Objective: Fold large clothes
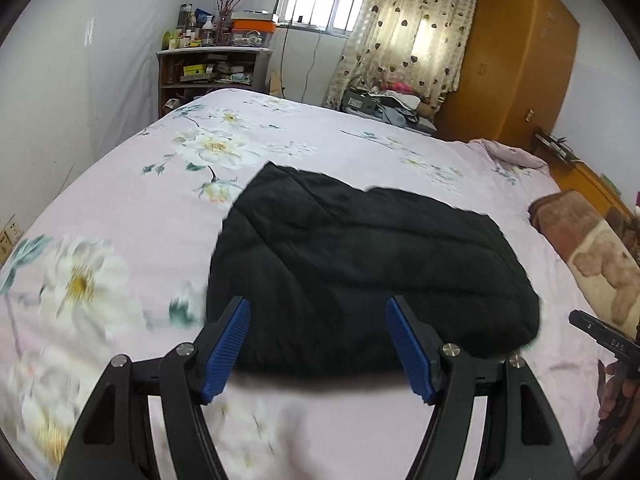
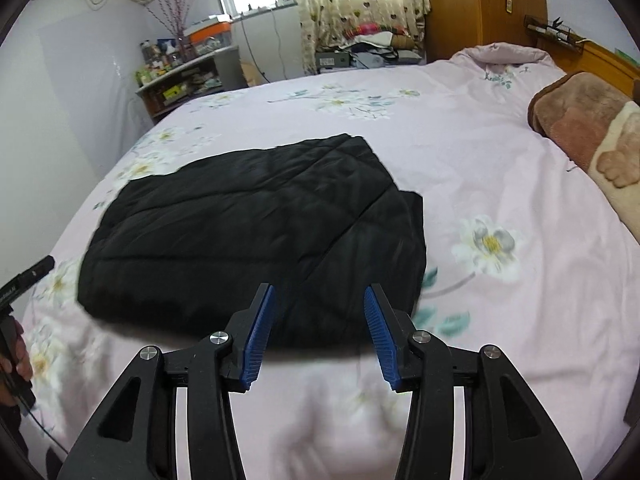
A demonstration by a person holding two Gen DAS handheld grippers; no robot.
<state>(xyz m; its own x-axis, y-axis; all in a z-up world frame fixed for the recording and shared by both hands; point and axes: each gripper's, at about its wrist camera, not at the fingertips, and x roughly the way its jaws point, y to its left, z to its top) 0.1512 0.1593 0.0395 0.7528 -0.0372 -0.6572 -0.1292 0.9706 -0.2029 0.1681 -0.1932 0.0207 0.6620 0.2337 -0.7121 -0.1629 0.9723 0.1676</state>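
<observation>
Black quilted coat (image 1: 360,264) lies folded mid-frame on the bed (image 1: 120,208); both grippers, left (image 1: 318,344) and right (image 2: 320,332), gape empty at lower centre. Folding looks finished; next perhaps smoothing.

- Left tongs (image 1: 318,346): blue pads spread wide apart, nothing between them, pointing forward and down.
- Right tongs (image 2: 320,336): blue pads apart, a narrower gap than the left pair, nothing gripped, same downward tilt.
- Right view: a hand (image 2: 16,350) at the left edge grips the left tongs' handle.
- Left view: fingers (image 1: 612,392) at the right edge hold the right tongs' handle.
</observation>
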